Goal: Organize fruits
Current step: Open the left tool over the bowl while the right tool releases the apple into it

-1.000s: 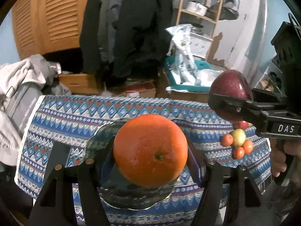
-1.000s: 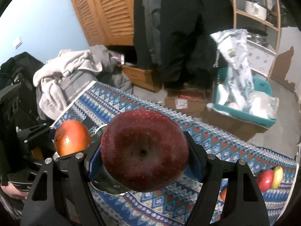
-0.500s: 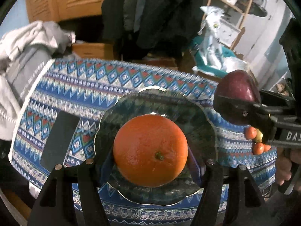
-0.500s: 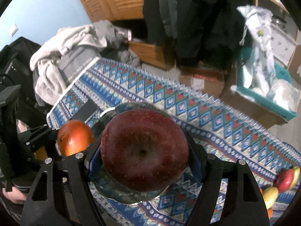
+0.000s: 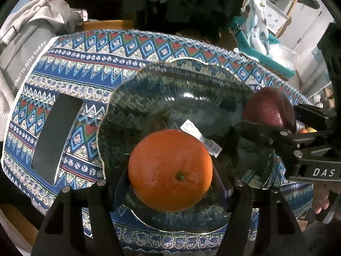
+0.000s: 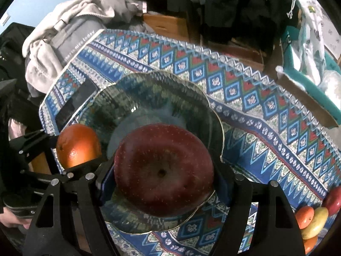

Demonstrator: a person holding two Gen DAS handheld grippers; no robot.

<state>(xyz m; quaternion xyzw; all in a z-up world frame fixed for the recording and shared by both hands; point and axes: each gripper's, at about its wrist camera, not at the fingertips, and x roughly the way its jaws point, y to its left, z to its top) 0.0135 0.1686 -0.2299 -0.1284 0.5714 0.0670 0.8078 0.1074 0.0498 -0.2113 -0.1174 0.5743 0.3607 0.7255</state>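
Observation:
My left gripper (image 5: 170, 183) is shut on an orange (image 5: 170, 170) and points steeply down over the near part of a dark glass plate (image 5: 181, 89) with a wavy gilt rim. My right gripper (image 6: 164, 175) is shut on a dark red apple (image 6: 164, 168), held over the same plate (image 6: 153, 93). In the left wrist view the apple (image 5: 268, 108) hangs over the plate's right rim. In the right wrist view the orange (image 6: 76, 145) hangs at the plate's left rim. A white barcode label (image 5: 200, 136) shows through the plate's glass.
The plate stands on a blue patterned tablecloth (image 5: 89, 64). A black phone (image 5: 55, 136) lies left of the plate. Several small fruits (image 6: 313, 219) are piled at the cloth's right end. Grey clothes (image 6: 64, 36) lie past the left edge, a teal bin (image 5: 275, 49) beyond the far edge.
Both grippers have sunk toward the plate and tipped further down, each keeping its fruit. The plate now fills more of both views.

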